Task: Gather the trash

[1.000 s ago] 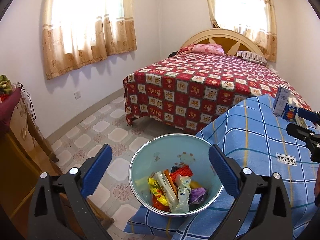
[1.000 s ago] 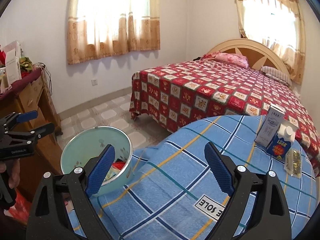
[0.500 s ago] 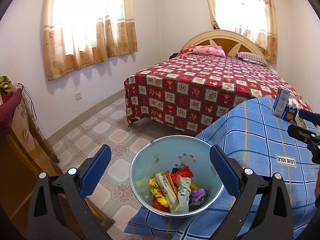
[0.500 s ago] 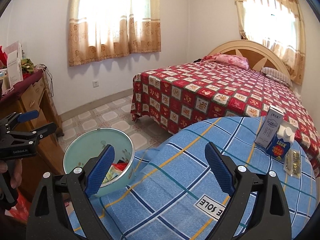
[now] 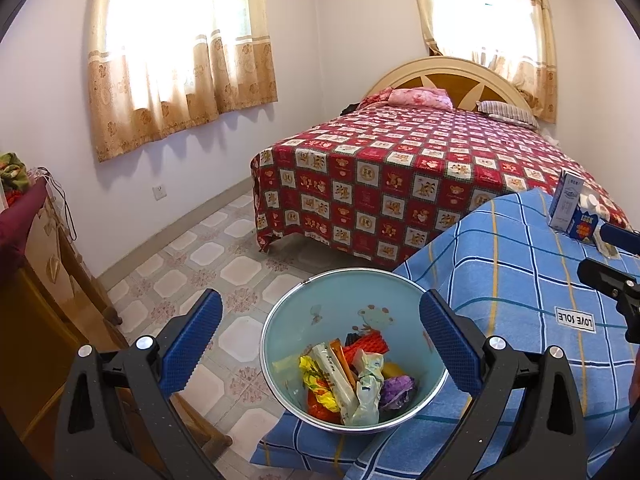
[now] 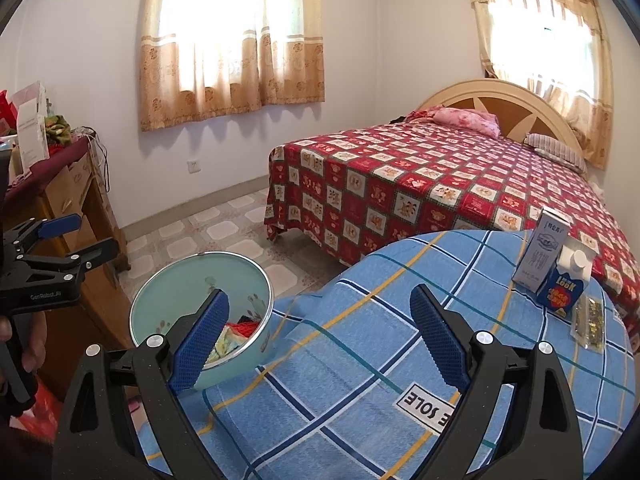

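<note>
A pale green bowl (image 5: 320, 320) (image 6: 172, 304) sits at the near left corner of a table under a blue checked cloth (image 5: 520, 280) (image 6: 360, 360). Several crumpled wrappers (image 5: 352, 384) lie inside it. My left gripper (image 5: 320, 336) hangs open right over the bowl, empty. My right gripper (image 6: 320, 334) is open and empty above the cloth, the bowl at its left finger. At the table's far right stand a white carton (image 6: 542, 254) and a blue carton (image 6: 566, 286), with a clear packet (image 6: 586, 322) beside them.
A bed with a red patterned cover (image 5: 400, 168) stands beyond the table. A wooden dresser (image 5: 44, 276) with clutter on top is on the left. Tiled floor (image 5: 200, 264) lies between them. A hand (image 6: 32, 344) grips the left tool.
Both views have shifted only slightly; the bowl sits a little lower and nearer between the left fingers. Both grippers stay open and empty.
</note>
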`<state>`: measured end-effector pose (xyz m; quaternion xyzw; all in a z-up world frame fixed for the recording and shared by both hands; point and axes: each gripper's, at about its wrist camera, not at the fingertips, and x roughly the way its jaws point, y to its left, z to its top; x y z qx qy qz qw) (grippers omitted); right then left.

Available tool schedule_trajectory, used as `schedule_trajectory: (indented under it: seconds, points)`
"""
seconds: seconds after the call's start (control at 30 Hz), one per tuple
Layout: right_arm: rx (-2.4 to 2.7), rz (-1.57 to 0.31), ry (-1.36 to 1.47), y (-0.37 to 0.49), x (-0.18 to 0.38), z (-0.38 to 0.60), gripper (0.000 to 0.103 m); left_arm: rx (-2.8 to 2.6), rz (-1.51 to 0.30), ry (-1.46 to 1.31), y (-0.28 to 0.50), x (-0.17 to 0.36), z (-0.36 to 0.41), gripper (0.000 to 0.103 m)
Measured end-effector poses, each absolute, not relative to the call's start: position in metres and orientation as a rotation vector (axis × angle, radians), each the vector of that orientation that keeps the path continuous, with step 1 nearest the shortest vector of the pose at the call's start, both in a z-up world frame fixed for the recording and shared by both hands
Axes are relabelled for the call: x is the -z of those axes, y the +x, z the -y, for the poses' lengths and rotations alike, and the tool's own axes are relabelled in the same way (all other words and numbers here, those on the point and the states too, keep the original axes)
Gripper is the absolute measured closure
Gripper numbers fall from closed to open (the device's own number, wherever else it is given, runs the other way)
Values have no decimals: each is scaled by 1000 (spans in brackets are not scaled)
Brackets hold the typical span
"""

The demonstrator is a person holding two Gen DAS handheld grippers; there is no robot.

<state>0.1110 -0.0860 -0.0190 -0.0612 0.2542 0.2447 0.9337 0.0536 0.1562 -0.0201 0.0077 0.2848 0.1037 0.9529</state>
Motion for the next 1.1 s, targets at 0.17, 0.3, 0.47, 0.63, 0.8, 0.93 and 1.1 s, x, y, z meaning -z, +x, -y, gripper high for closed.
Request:
schedule_trajectory:
  seconds: [0.17,0.3,0.47,0.63,0.8,0.93,1.1]
  points:
    - [-501,-510,-116,110,18,87,13,-205,-576,24,55,20,-153,6]
    - [-502,-500,-109,108,16,87,12,-199,-575,28,54,20,-150,6]
    - [-505,-491,-109,106,13,87,12,-191,-580,28,54,20,-149,6]
    - [-510,-482,-109,104,10,87,12,-192,-589,27,55,19,-149,6]
    - [-514,-475,-107,101,7,86,11,-185,-590,21,55,18,-148,6]
    - [-515,-470,-105,100,6,86,11,-187,-587,21,55,16,-147,6]
    - [-516,-468,-106,99,5,85,11,-186,-589,20,55,16,-147,6]
